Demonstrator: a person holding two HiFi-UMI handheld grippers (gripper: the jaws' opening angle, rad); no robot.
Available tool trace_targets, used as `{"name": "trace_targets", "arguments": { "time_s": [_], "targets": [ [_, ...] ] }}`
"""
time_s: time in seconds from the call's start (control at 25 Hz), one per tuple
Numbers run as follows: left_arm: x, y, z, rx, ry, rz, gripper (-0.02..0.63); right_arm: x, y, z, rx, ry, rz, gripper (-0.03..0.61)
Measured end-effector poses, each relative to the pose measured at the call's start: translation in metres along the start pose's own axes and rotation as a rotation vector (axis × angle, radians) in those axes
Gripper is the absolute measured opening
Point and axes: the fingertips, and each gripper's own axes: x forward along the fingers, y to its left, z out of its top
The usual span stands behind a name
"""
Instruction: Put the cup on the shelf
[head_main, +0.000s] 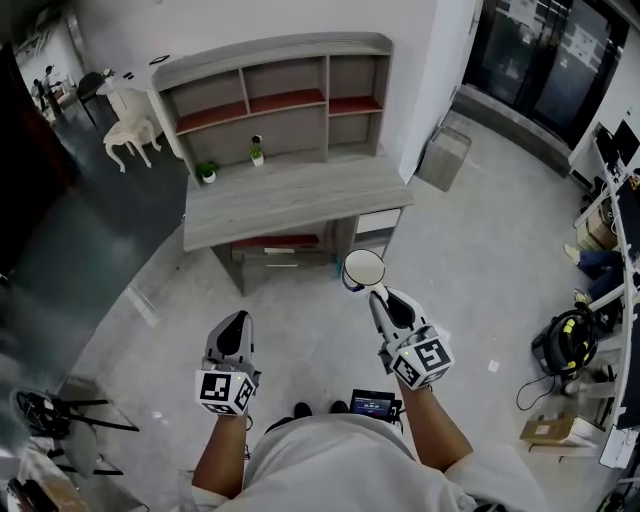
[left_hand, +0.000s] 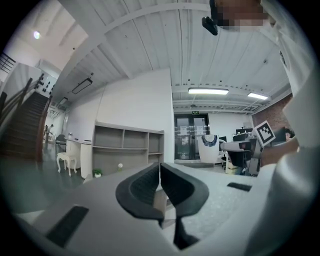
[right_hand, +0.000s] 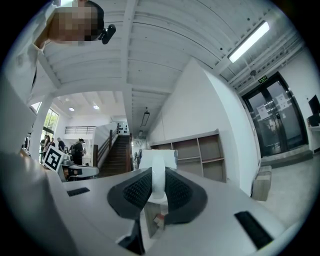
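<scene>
I stand a few steps back from a grey desk (head_main: 290, 197) with a shelf unit (head_main: 270, 95) on top. My right gripper (head_main: 375, 291) is shut on the handle of a white cup (head_main: 362, 268), held out in front of me above the floor. In the right gripper view the cup (right_hand: 158, 161) fills the gap past the jaws, its handle pinched between the pads, and the shelf unit (right_hand: 197, 157) shows beyond it. My left gripper (head_main: 231, 327) is shut and holds nothing; in its own view the left gripper (left_hand: 160, 176) has the shelf unit (left_hand: 127, 147) far ahead.
Two small potted plants (head_main: 207, 172) (head_main: 256, 155) stand on the desk top. A white chair (head_main: 130, 132) is left of the desk, a grey bin (head_main: 443, 157) right of it. Office desks, boxes and a vacuum (head_main: 564, 340) lie at the right; black stools (head_main: 50, 415) at lower left.
</scene>
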Motion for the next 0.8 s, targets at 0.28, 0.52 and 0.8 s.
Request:
{"name": "trace_targets", "arguments": {
  "time_s": [0.28, 0.52, 0.8],
  "targets": [
    [0.006, -0.015, -0.001, -0.013, -0.002, -0.023, 0.017, -0.008, -0.013, 0.002, 0.025, -0.012, -0.007, 0.077],
    [0.017, -0.025, 0.002, -0.008, -0.004, -0.029, 0.017, -0.009, -0.025, 0.004, 0.013, -0.009, -0.008, 0.077],
    [0.029, -0.043, 0.002, -0.004, -0.003, -0.03, 0.017, -0.014, -0.043, 0.007, 0.023, -0.02, 0.005, 0.077]
  ]
}}
